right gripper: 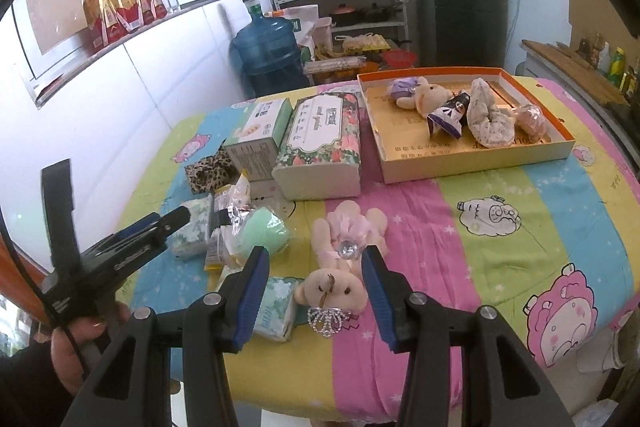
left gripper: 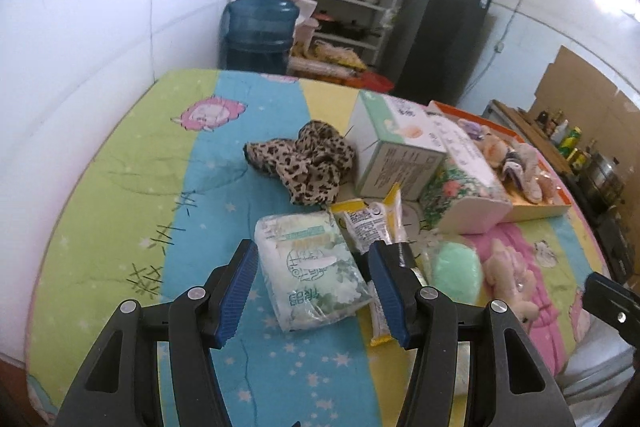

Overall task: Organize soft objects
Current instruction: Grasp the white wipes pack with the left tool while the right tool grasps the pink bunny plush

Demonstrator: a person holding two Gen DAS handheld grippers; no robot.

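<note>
Blue-padded left gripper [left gripper: 310, 291] stands open astride the tissue pack [left gripper: 310, 267], gripping nothing, just beside the green sponge [left gripper: 456, 271]; lower squarely, then close gently across the pack's middle.

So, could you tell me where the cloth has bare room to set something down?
Free: the stripes right of the pink bear, in front of the orange-rimmed tray; also left of the leopard scrunchie. Crowded: between tissue pack, snack packets and green sponge.

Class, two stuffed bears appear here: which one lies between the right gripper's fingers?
The pink-dressed bear on the tablecloth, between the open right gripper. The other bear lies in the orange-rimmed box.
</note>
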